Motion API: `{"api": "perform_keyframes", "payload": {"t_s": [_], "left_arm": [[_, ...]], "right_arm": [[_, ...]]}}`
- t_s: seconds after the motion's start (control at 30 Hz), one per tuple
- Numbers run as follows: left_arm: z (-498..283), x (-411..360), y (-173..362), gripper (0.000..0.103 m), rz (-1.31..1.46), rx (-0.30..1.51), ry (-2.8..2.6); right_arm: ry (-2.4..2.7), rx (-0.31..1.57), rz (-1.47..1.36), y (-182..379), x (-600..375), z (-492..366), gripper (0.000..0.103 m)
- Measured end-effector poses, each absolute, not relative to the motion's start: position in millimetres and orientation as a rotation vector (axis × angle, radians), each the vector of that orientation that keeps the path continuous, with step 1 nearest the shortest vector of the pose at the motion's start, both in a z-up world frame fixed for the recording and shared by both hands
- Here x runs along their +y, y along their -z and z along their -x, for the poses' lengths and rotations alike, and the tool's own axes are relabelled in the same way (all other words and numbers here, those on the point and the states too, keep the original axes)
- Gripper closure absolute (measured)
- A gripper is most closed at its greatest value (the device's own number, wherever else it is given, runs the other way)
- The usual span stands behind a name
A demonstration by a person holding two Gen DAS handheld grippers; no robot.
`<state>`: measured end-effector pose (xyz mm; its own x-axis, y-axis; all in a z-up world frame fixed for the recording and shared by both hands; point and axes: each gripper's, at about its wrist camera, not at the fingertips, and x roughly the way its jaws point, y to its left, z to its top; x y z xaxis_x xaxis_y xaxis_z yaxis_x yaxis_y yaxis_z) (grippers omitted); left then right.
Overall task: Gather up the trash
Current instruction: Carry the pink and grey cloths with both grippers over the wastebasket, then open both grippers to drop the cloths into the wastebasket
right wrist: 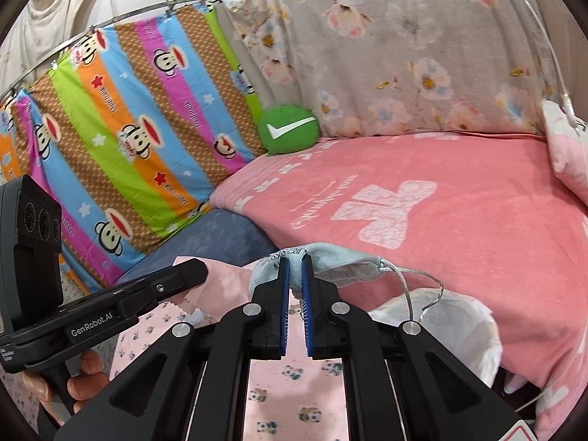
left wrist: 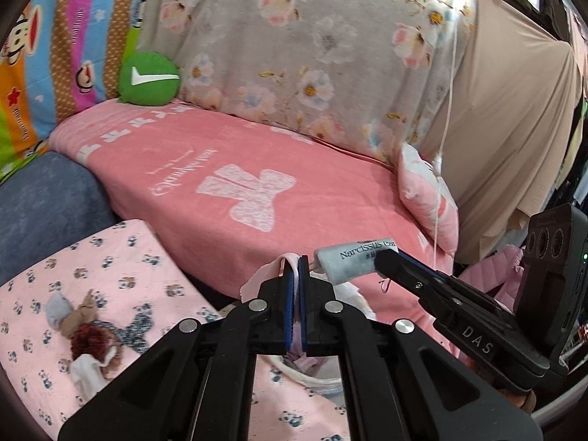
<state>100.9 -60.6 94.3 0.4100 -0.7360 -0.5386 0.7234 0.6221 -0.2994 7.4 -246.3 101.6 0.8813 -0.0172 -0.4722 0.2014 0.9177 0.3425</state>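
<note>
My left tongs (left wrist: 293, 268) are clamped shut on a thin pink cloth (left wrist: 265, 275), while my right tongs (right wrist: 295, 270) pinch a pale grey drawstring pouch (right wrist: 330, 262) printed "Narcissus", both held up in front of the bed. Just below sits a white plastic bag (right wrist: 452, 316), beside a panda-print pink sheet (left wrist: 110, 275) carrying a small heap of scraps (left wrist: 92, 334). Behind, a pink blanket (left wrist: 257, 169) covers the bed, with a round green cushion (left wrist: 149, 79) at its far corner.

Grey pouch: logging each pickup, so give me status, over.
Right hand-held gripper shut on grey pouch. Left hand-held gripper shut on pink cloth. Both held above pink blanket. White bag below; nothing blocking.
</note>
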Motion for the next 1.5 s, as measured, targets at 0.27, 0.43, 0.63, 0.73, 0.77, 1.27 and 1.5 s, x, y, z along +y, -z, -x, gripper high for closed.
{"api": "perform_keyframes", "payload": {"t_s": [0.27, 0.43, 0.63, 0.73, 0.77, 1.27, 1.5], "left_arm": [[-84, -109, -83, 0.101, -0.030, 0.735, 0.984], [-78, -129, -74, 0.101, -0.055, 0.760, 1.001], [-70, -145, -69, 0.101, -0.080, 0.744, 1.012], [-69, -149, -69, 0.101, -0.091, 0.748, 1.011], [-70, -150, -69, 0.100, -0.094, 0.751, 1.007], [-77, -141, -71, 0.050, -0.067, 0.714, 0.932], [-85, -120, -65, 0.050, -0.029, 0.724, 0.885]], "right_arm": [[0.190, 0.482, -0.425, -89, -290, 21, 0.095], [0.213, 0.485, -0.440, -82, -307, 30, 0.095], [0.237, 0.491, -0.445, -76, -319, 33, 0.093], [0.245, 0.489, -0.452, -74, -324, 34, 0.089], [0.247, 0.487, -0.454, -74, -325, 34, 0.089], [0.244, 0.479, -0.458, -74, -326, 34, 0.083], [0.232, 0.491, -0.452, -70, -318, 30, 0.079]]}}
